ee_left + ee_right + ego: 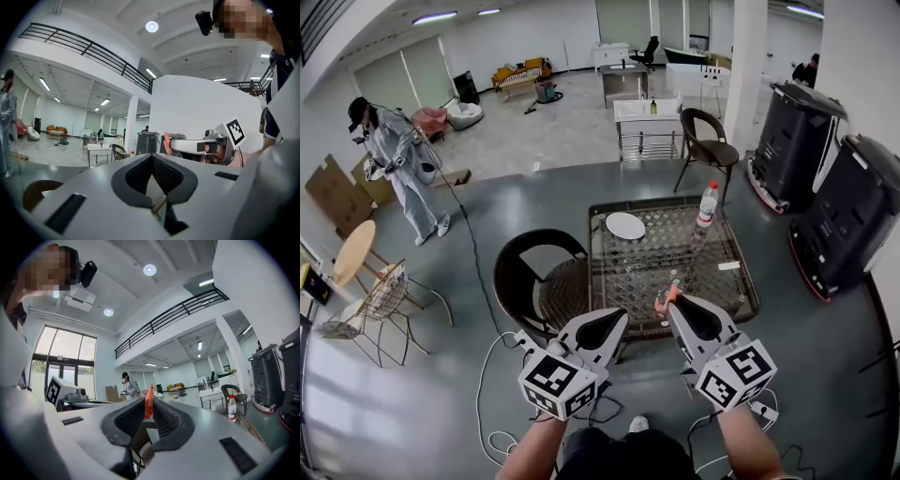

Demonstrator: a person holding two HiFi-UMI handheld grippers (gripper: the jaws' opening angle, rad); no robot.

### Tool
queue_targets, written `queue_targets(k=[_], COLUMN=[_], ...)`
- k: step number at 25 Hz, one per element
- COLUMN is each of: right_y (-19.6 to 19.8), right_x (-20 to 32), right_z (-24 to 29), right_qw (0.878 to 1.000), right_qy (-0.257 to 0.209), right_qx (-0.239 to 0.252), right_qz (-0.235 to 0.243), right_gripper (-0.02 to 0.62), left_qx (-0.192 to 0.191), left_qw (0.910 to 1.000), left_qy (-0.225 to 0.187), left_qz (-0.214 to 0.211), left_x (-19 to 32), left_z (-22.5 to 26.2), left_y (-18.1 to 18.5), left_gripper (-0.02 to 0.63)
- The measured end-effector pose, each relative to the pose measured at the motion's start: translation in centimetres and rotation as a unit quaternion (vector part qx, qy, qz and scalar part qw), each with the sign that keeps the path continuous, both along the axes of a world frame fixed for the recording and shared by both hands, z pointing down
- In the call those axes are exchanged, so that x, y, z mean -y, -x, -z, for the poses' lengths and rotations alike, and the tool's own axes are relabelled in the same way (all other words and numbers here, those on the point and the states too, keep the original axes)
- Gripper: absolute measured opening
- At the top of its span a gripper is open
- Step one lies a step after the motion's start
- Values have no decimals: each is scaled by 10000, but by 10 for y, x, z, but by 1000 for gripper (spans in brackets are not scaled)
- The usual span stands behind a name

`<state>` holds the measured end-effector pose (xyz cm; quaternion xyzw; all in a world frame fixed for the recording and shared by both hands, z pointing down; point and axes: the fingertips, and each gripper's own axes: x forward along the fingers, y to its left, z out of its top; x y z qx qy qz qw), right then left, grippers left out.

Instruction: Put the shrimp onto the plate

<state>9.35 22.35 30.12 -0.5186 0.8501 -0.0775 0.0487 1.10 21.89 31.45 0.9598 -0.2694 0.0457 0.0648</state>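
My head view looks steeply down on the counter [637, 272] from well above; the right gripper view, low and level, shares its bottle [231, 407].

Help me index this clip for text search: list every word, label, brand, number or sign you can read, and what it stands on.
No words or numbers can be read anywhere.
Marker cube on the left gripper: black-and-white square patterns only, no letters.
Marker cube on the right gripper: the same, no letters.
Label on the red-capped bottle: too small to read.
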Motion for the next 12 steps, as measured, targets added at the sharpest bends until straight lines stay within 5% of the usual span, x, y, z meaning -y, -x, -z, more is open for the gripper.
queue_targets(k=[12], right_y=[-21], right_x=[46], right_z=[-7], right_qw=[9998], right_qy=[19], right_qx=[7], right_qz=[194], right_gripper=[57], left_qx=[70], left_qw=[9997], left_qy=[71], left_qz=[225], left_x=[42], left_z=[-9], left_y=[-18], left_gripper=[9])
